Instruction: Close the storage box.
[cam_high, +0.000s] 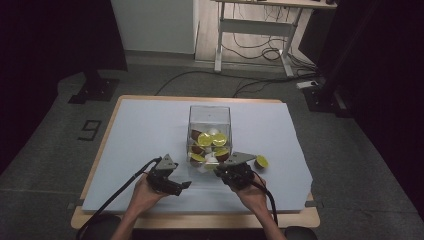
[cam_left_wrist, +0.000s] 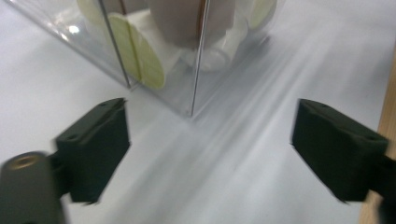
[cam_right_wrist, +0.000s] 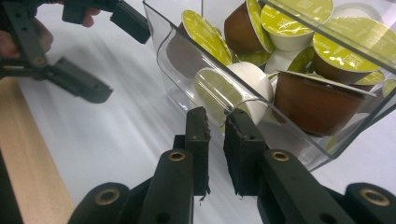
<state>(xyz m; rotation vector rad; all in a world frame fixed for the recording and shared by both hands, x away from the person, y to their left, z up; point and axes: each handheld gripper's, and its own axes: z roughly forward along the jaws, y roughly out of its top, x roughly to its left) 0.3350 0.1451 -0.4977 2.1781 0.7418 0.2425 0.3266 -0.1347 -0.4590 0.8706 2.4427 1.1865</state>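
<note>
High view showed a counter (cam_high: 130, 125) under a pale blue sheet, a hand coming in from the near edge on each side. At the left, the left gripper (cam_high: 186, 184) lay low over the sheet, near the front edge, and its fingers (cam_left_wrist: 93, 149) stood wide apart with nothing between them; in the left gripper view they framed a near corner of the clear box (cam_left_wrist: 154, 56). The box (cam_high: 209, 131) stood near the middle of the counter and held a heap of pods (cam_high: 205, 139), brown and white cups with yellow-green lids. Just right of it, one pod (cam_high: 261, 161) lay alone on the sheet, lid showing.

The right gripper (cam_high: 218, 171) sat at the box's near wall. In the right gripper view its fingers (cam_right_wrist: 198, 135) were drawn nearly together, a narrow slit left between them, with the tips at the clear wall (cam_right_wrist: 196, 74); whether they pinched the wall could not be told. Behind that wall a white pod (cam_right_wrist: 250, 84) and a brown pod (cam_right_wrist: 313, 105) pressed close. The left gripper (cam_right_wrist: 105, 58) showed at the upper left of that view, fingers spread, held by a hand (cam_right_wrist: 14, 44).
</note>
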